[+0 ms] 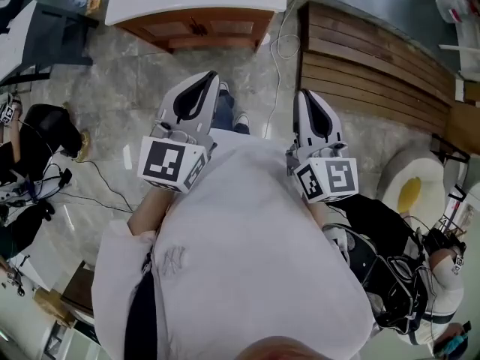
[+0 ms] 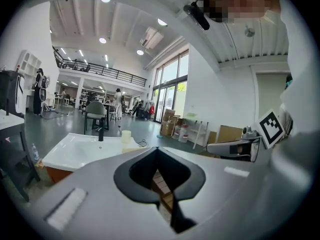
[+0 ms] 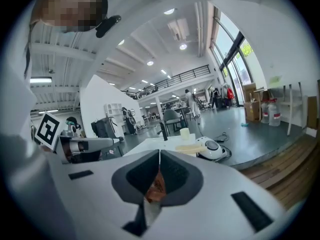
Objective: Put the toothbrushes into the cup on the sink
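Holding both tools close against our white shirt, we see the left claw clenched, its jaws meeting at the tips with nothing between them. The right claw is clenched the same way and is equally empty. Under them lies the grey stone floor, with a raised wooden deck to the right.

Ahead, well apart from both claws, stands the sink, a white top on a wooden cabinet. A black tap rises at its back, and the pale cup stands upright near the sink's right edge. Just beside the cup, at that same edge, lie pale long shapes. We take them for the toothbrushes, though they are too small to tell.

We judge them light, stiff and smooth, apt to swivel or slip in a pinch. So we would take each at mid-handle, clear of the bristles. The cup looks light too and could tip if nudged.
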Motion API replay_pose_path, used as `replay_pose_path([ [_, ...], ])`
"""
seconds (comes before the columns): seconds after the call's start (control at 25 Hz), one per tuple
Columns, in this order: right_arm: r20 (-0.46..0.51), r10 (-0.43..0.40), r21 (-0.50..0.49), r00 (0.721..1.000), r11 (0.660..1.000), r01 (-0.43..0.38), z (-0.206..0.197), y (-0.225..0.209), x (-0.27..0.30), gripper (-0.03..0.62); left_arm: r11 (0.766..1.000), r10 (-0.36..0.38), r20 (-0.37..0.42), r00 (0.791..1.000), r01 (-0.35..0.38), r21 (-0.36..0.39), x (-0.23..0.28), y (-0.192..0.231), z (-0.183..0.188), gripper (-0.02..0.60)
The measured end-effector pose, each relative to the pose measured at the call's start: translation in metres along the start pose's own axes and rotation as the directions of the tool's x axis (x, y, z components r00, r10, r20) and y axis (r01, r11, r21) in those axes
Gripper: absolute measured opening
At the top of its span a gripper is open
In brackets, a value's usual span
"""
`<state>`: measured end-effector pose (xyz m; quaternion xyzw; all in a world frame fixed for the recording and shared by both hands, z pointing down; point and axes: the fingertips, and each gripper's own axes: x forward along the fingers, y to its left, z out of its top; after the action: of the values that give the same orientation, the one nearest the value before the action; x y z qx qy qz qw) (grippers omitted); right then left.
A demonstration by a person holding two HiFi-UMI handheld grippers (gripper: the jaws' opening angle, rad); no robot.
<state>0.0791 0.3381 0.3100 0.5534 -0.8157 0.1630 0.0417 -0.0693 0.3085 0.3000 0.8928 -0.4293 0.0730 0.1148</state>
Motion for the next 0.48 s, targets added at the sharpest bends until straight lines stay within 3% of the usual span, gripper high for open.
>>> replay_pose_path([
  [0.2, 0.003, -0.017, 0.007, 1.0, 1.0, 0.017, 0.021, 0.008, 0.051, 0.012, 1.0, -0.026, 0.004, 1.0, 0.026, 0.002, 0.024, 0.047, 0.02, -0.004],
  [0.48, 0.013, -0.011, 0.001, 1.0, 1.0, 0.011, 0.042, 0.023, 0.116, 0.012, 1.0, 0.005, 0.014, 1.0, -0.004, -0.012, 0.043, 0.115, 0.039, -0.004],
])
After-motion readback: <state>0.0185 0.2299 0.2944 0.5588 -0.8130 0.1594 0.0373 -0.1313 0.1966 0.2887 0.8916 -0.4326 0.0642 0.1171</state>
